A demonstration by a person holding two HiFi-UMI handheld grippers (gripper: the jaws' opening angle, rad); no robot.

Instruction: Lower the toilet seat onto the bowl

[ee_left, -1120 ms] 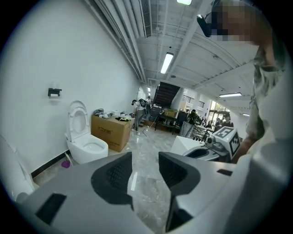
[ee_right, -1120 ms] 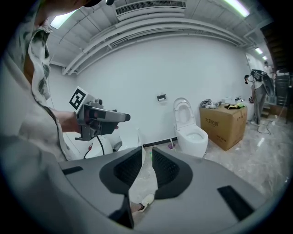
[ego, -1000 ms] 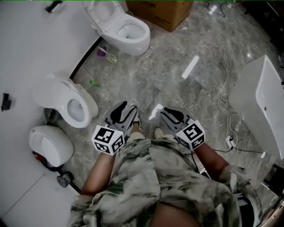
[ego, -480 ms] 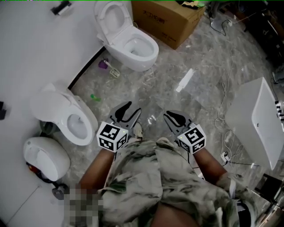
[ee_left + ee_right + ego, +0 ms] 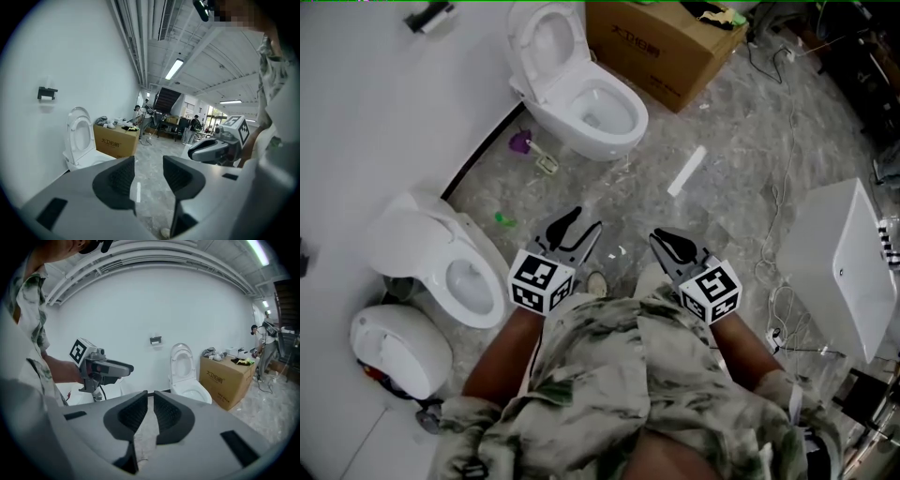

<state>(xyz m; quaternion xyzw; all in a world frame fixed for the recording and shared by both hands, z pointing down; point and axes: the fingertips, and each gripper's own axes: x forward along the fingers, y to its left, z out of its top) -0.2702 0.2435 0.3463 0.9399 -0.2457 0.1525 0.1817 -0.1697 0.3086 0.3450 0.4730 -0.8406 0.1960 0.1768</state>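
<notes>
A white toilet (image 5: 598,108) stands against the wall at the top of the head view, its seat (image 5: 539,37) raised upright. The left gripper view shows that seat (image 5: 79,133) at the left, and the right gripper view shows it (image 5: 181,363) above the bowl (image 5: 192,392). My left gripper (image 5: 586,220) is open with nothing in it, well short of the toilet. My right gripper (image 5: 661,236) is shut on nothing, beside the left one. Both hover over the marble floor.
A second toilet (image 5: 450,267) and a white domed unit (image 5: 398,347) sit by the wall at the left. A cardboard box (image 5: 661,42) stands right of the far toilet. A white basin (image 5: 853,262) and cables (image 5: 783,187) lie at the right. Small litter (image 5: 530,150) lies near the toilet base.
The far toilet has come lower and nearer in the head view as the person steps toward it. Both grippers have moved forward along with the person, jaws unchanged.
</notes>
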